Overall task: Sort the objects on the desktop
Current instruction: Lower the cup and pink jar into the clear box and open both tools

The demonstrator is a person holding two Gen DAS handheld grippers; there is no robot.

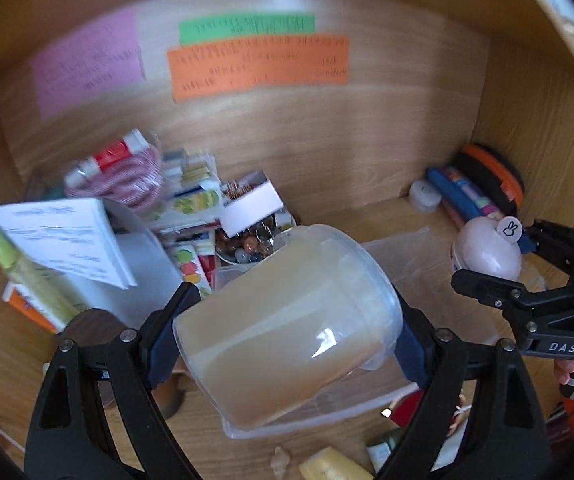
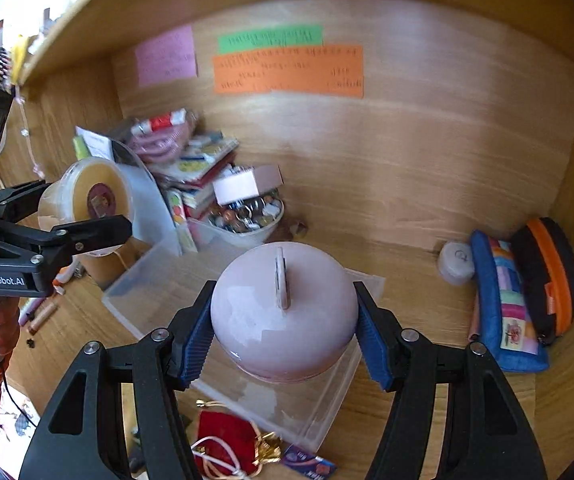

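sorting step in hand, as we read it: both grippers carry one item each over the clear shallow tray (image 2: 135,292) on the wooden desk (image 2: 407,208), so we judge this a transport or placing phase. our left gripper (image 1: 287,328) pinches a translucent plastic tub (image 1: 291,320), tilted, cloudy beige inside, smooth walls with a rim lip; pads pressed on both sides. our right gripper (image 2: 283,328) clamps a pink dome-shaped jar (image 2: 283,312), glossy, rounded, with a thin flat tab standing on top; blue ribbed pads (image 2: 195,340) touch its flanks. in the left view the jar sits off to the right, near the pouches. next move calls for choosing a free spot: the back left corner is packed with a stack of booklets and packets (image 1: 191,192) and a bowl of small glittery bits (image 2: 247,216), so we need to lower slowly and keep the tub level, since we cannot tell if its lid is sealed. the dome is slick and curved, so it may slip or roll if released off-centre. back right holds a blue patchwork pouch (image 2: 503,304), soft fabric, beside an orange and black zip case (image 2: 551,272) and a small white round thing (image 2: 455,264). a red cloth bag (image 2: 227,436) with gold trim lies near the front edge. coloured paper notes (image 2: 287,68) on the back wall, text blurred.
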